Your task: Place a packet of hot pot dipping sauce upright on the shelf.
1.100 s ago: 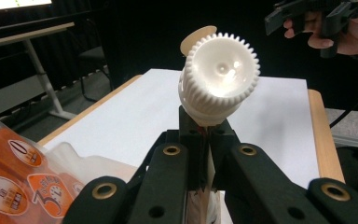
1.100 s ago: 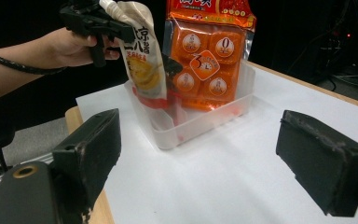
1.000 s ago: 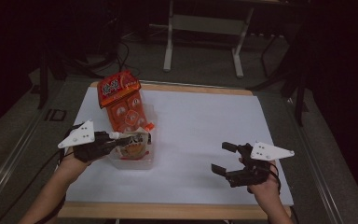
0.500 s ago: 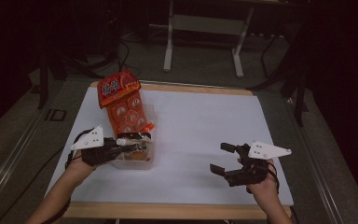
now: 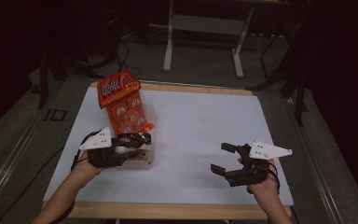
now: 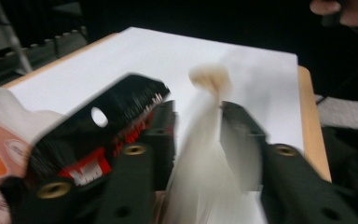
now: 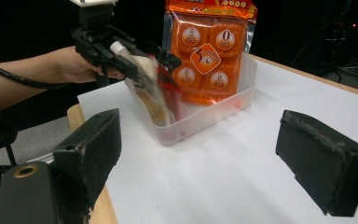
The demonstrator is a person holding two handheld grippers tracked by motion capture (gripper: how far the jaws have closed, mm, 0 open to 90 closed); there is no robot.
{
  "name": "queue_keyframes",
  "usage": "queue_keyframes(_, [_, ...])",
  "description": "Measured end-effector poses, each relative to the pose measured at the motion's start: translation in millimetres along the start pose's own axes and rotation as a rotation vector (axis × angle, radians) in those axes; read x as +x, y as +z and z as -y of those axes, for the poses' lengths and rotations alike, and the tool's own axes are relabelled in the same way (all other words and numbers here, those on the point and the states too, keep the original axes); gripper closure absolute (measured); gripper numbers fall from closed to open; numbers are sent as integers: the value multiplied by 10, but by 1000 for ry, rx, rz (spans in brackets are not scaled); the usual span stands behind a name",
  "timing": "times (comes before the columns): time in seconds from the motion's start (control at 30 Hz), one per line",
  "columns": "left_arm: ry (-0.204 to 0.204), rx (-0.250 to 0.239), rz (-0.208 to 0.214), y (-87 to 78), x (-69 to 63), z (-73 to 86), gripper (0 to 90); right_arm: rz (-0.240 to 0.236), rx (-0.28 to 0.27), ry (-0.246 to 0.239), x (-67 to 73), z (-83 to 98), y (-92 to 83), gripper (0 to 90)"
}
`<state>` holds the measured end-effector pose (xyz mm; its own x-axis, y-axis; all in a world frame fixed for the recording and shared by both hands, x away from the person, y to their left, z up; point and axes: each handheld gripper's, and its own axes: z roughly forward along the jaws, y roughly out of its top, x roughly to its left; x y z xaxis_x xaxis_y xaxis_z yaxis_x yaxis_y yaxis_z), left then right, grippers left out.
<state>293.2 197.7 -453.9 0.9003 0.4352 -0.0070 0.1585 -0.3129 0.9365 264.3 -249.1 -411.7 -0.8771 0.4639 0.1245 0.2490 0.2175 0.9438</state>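
At the near left of the white table [image 5: 205, 126] I have the left gripper [image 5: 137, 144] over a clear plastic bin [image 7: 223, 109], with a pale, clear-wrapped packet [image 7: 151, 95] hanging between its jaws. The jaws have just been opening and now stand partly apart; in the left gripper view the packet [image 6: 205, 154] is a blurred streak in the gap, so I cannot say for sure whether the pads still press on it, though they look to be off it. The packet's lower end reaches down inside the bin at its near end. A big orange snack bag [image 5: 123, 105] (several round-labelled packs show through its front) stands tilted in the far end of the bin, leaning away from me toward the table's back edge. My right gripper [image 5: 223, 158] rests well apart at the near right of the table, jaws spread wide with nothing between them, pointing across toward the bin.
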Motion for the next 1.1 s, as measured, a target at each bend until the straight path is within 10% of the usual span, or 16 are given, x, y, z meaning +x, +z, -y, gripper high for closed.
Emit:
queue_keyframes(0.27, [8,10,-29,-42,-28,-108,549,1,-2,1,3,1,-7,141])
queue_keyframes(0.73, [-37,-12,-92,-84,-138,-340,61,6,-3,-1,-6,4,-18,141])
queue_keyframes(1.1, [-47,-19,-115,-15,-339,-565,17,6,-2,3,-12,16,-11,141])
